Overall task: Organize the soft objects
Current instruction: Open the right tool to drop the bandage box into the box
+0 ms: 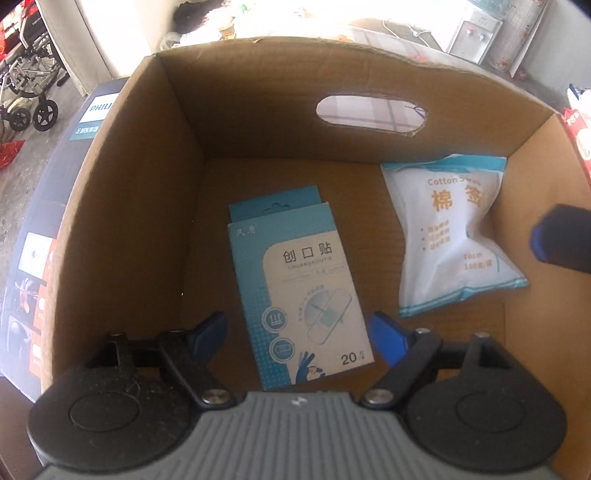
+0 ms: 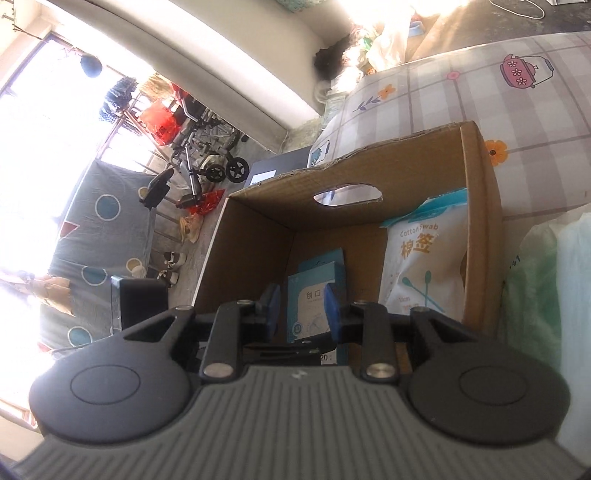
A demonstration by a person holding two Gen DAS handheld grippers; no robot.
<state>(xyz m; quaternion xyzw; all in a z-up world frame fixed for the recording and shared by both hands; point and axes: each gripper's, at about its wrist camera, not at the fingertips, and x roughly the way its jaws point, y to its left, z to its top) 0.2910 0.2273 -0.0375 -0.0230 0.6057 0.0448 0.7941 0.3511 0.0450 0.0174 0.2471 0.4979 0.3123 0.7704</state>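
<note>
Two claws empty: left claw (image 1: 299, 332) spread, right claw (image 2: 301, 306) narrowed; plaster box (image 1: 295, 288) lengthwise.

Wheelchair (image 2: 207, 147), water dispenser (image 1: 474, 35), shoes (image 2: 171, 266)

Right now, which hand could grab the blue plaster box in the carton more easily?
Probably the left. Its tongs hang open straight above the plaster box, one blue finger each side. The right tongs are narrow and sit back at the carton edge, angled in.
</note>
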